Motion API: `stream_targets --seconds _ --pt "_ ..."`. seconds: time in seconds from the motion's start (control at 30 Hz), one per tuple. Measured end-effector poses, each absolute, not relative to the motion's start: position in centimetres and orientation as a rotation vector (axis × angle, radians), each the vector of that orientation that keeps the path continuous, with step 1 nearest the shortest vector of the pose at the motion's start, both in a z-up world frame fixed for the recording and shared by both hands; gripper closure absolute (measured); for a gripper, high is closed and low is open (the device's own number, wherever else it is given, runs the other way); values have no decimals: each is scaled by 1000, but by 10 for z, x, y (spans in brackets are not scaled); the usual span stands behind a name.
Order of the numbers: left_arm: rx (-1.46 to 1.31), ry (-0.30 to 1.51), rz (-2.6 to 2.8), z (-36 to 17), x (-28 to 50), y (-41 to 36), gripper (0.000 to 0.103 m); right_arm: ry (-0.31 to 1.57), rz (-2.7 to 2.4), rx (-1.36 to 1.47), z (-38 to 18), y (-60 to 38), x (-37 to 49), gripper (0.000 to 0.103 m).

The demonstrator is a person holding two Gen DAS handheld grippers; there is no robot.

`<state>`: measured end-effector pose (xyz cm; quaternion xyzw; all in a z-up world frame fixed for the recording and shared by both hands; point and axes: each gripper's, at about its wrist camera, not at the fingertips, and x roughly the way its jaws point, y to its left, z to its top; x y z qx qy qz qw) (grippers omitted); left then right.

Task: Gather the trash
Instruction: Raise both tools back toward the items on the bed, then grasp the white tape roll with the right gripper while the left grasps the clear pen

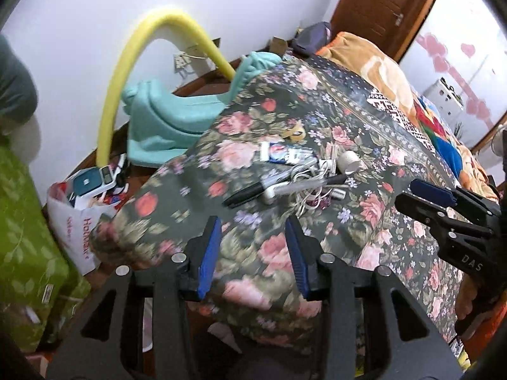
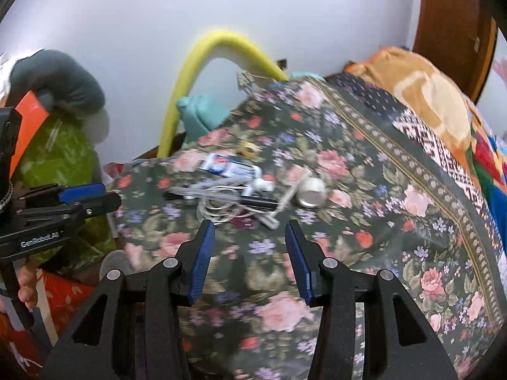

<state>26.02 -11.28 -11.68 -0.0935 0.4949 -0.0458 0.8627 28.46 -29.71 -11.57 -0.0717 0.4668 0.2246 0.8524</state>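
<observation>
Trash lies in a small heap on the flowered bedspread (image 1: 374, 145): a Pepsi wrapper (image 1: 280, 152), a black marker (image 1: 250, 194), tangled white cables (image 1: 312, 174) and a white tape roll (image 1: 348, 161). We hold our left gripper (image 1: 255, 247) and right gripper (image 2: 248, 255) released, empty, above the near edge.

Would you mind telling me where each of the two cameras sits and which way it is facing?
Left wrist: rides the left gripper, looking forward over the floral bedspread at the clutter pile; own open fingers below, right gripper at right.
Right wrist: rides the right gripper, facing the same pile from further right; own open fingers below, left gripper and a hand at left.
Shared: bedspread, pile, yellow foam tube.
</observation>
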Motion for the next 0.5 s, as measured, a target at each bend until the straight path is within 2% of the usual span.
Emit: stream_targets --seconds 0.03,0.2,0.5 --pt "-189 1039 -107 -118 267 -117 61 998 466 -140 -121 -303 292 56" --pt "-168 1026 -162 -123 297 -135 54 1054 428 -88 -145 -323 328 55" --pt "-121 1095 -251 -157 338 -159 53 1138 386 18 -190 -329 389 55"
